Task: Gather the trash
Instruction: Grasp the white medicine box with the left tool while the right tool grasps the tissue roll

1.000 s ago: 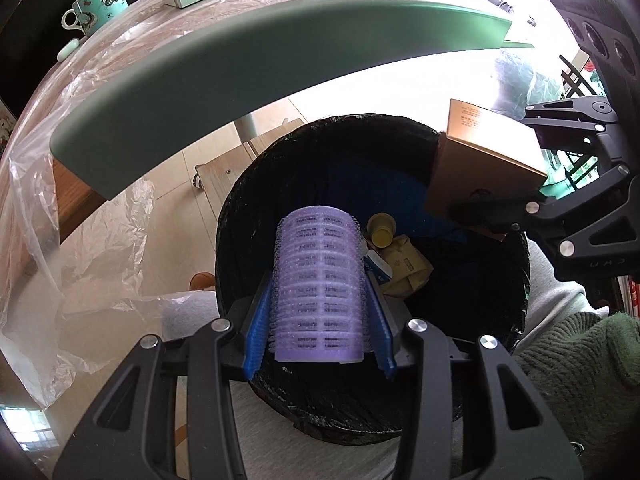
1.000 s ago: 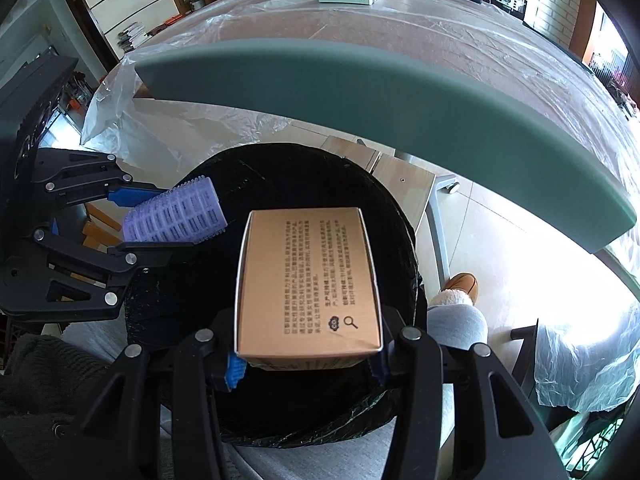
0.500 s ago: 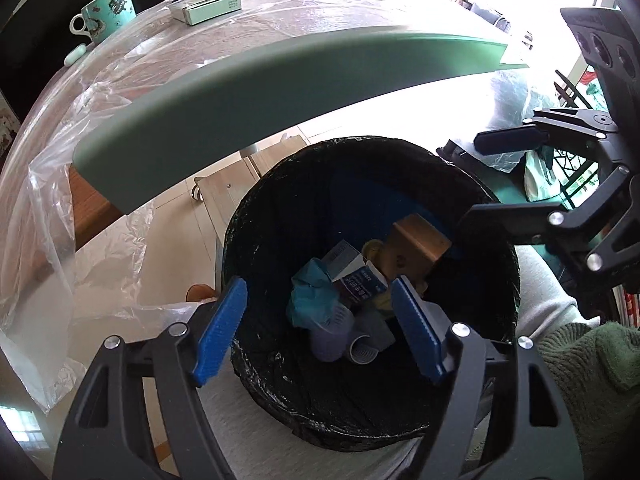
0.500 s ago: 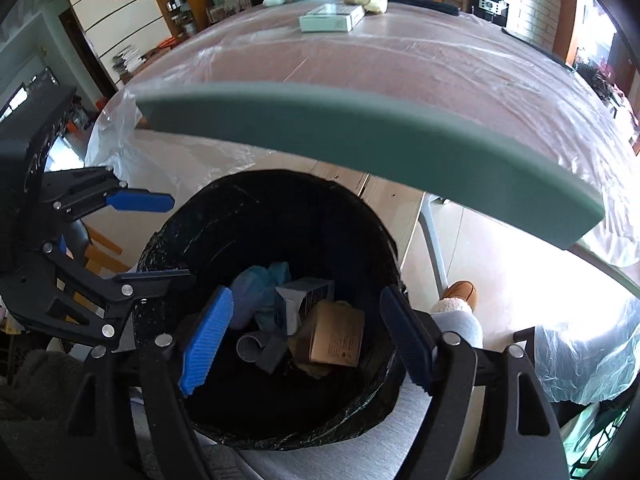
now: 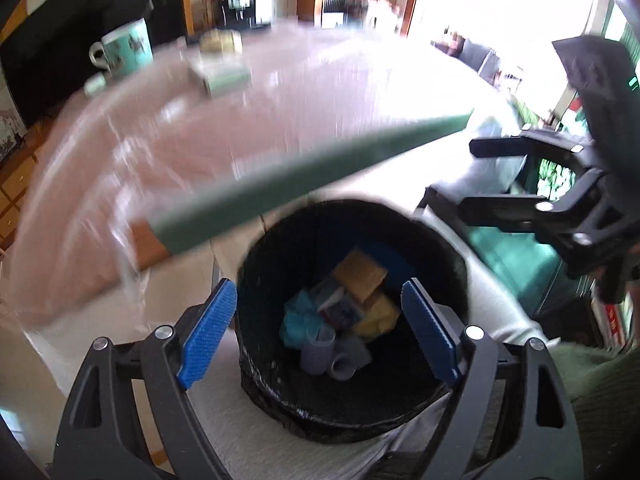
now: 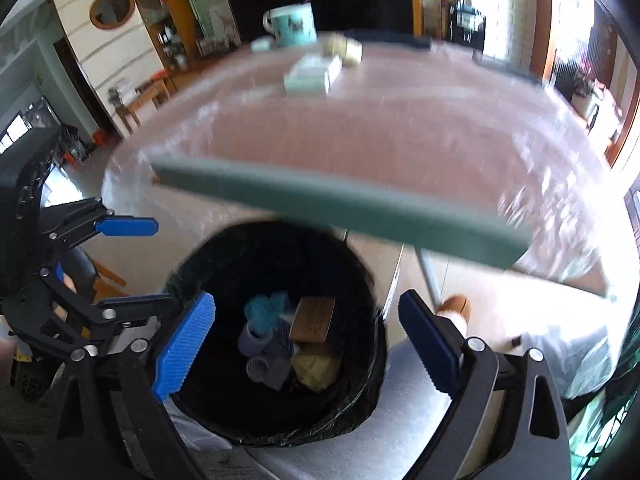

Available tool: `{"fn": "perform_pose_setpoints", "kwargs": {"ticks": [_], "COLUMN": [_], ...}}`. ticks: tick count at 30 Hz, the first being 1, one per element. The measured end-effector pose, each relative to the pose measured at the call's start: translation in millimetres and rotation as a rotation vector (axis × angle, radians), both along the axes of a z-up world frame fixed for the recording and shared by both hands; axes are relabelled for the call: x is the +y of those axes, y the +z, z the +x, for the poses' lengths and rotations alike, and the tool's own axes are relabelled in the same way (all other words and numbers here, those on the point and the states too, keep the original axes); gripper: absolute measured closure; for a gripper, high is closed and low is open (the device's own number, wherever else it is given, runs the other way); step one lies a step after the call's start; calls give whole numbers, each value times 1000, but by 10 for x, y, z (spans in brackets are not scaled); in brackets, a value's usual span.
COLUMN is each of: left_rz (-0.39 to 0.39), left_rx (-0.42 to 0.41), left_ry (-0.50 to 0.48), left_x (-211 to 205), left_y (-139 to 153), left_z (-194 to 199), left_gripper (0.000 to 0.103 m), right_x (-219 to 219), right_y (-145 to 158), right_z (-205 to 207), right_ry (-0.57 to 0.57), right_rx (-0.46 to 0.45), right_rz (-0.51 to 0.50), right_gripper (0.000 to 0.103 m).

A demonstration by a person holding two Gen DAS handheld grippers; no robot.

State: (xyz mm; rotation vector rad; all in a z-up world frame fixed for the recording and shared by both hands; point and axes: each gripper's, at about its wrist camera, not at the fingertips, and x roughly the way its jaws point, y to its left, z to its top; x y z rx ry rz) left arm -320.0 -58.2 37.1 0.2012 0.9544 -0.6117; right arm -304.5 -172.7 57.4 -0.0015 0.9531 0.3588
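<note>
Since half a second ago both claws have lifted away from the bin, and more of the tabletop now shows. The left claw (image 5: 318, 334) is spread wide and holds nothing; the right claw (image 6: 306, 344) is likewise wide open and empty. Below and between them stands one black-lined trash bin (image 5: 448, 252), near the viewer, just under the tabletop's green edge (image 6: 340, 204). Inside lie a brown box (image 6: 313, 319), a purple roller (image 5: 318, 354), crumpled teal paper (image 6: 262, 308), a yellow piece (image 5: 378, 316) and several grey rolls, too jumbled to count. On the far tabletop (image 6: 400, 128), blurred by motion, sit one teal mug (image 6: 290, 26), one pale box (image 6: 314, 74) and one yellowish lump (image 6: 344, 50).
</note>
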Motion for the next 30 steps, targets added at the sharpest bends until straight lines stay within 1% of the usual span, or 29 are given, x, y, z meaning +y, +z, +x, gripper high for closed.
{"fn": "perform_pose_setpoints", "kwargs": {"ticks": [1,2,4,5,7,10,13,15,17,19,24,27,30], "left_rz": [-31,-64,-102,-96,-103,-95,-57,-29,-25,-19,3,11,11], "left_rx": [-31,-68,-113,-118,-126,-83,-77,-71,-50,-28,-18,-6,6], "left_ry": [17,42,86,110,148,185,208,222,232,238,253,265,271], "left_x": [25,71,95,87,65,-6,-87,-155,-209,-253,-380,-437,-479], "left_y": [143,274,463,497,540,510,429,339,260,184,83,24,-16], "left_z": [31,80,248,358,601,990,1279,1445,1580,1720,1916,2037,2121], "left_gripper": [4,1,1,1,1,2,2,2,2,2,2,6,9], "right_x": [-33,-74,-122,-141,-156,-152,-48,32,81,168,369,436,502], "right_y": [127,268,467,546,618,617,522,423,302,219,29,-68,-138], "right_z": [37,125,346,517,826,1412,1952,2292,2612,2813,3195,3332,3427], "right_ry": [-7,-18,-50,-66,-81,-86,-100,-104,-113,-108,-84,-78,-64], "right_rx": [-36,-79,-139,-162,-164,-96,-41,11,77,107,159,201,235], "right_rz": [8,20,21,17,38,101,82,100,116,107,58,44,41], "right_gripper": [6,5,4,4,4,4,4,4,4,5,7,10,11]}}
